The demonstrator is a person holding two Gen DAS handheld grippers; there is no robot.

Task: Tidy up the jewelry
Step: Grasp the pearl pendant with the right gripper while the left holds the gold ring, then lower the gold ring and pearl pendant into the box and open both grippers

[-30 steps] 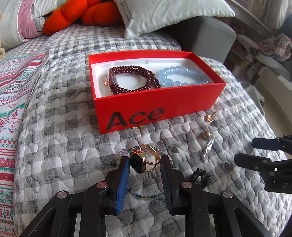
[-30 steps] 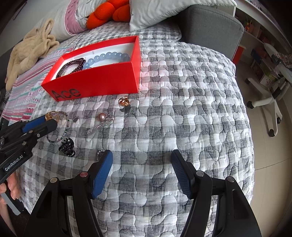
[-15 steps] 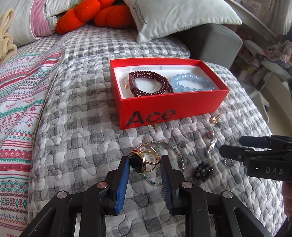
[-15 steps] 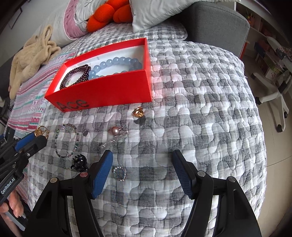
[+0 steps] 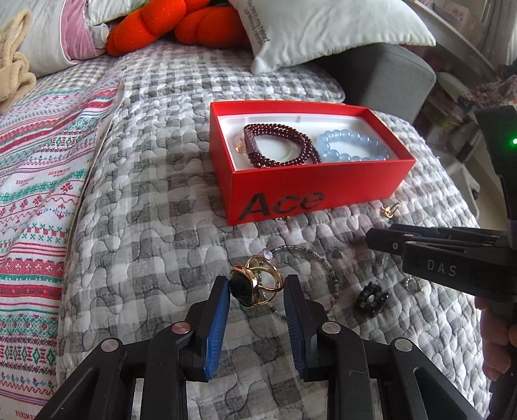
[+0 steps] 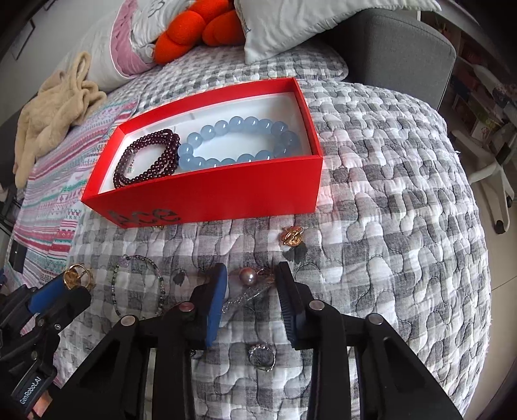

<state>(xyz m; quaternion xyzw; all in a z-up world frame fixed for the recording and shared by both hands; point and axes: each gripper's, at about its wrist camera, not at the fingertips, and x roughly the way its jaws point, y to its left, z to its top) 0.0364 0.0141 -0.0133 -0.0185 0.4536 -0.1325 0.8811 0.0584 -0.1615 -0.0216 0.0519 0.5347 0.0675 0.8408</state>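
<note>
My left gripper (image 5: 257, 287) is shut on a gold ring with a dark stone (image 5: 255, 286) and holds it above the quilt, in front of the red "Ace" box (image 5: 310, 197). The box holds a dark red bead bracelet (image 5: 278, 150) and a blue bead bracelet (image 5: 352, 147). My right gripper (image 6: 250, 278) is open, its fingers either side of a pink pearl pendant on a chain (image 6: 248, 276) lying on the quilt. The left gripper with the ring (image 6: 76, 278) shows at the left of the right wrist view.
Loose on the quilt: a green bead bracelet (image 6: 139, 284), a gold earring (image 6: 291, 236), a silver ring (image 6: 262, 355), a black hair clip (image 5: 371, 295). Pillows (image 5: 323, 29) and an orange plush (image 5: 155, 29) lie behind the box. The bed edge drops off right.
My left gripper has pulled back and lifted with the ring. My right gripper has moved forward and left, narrowing its jaws around the pearl pendant.
</note>
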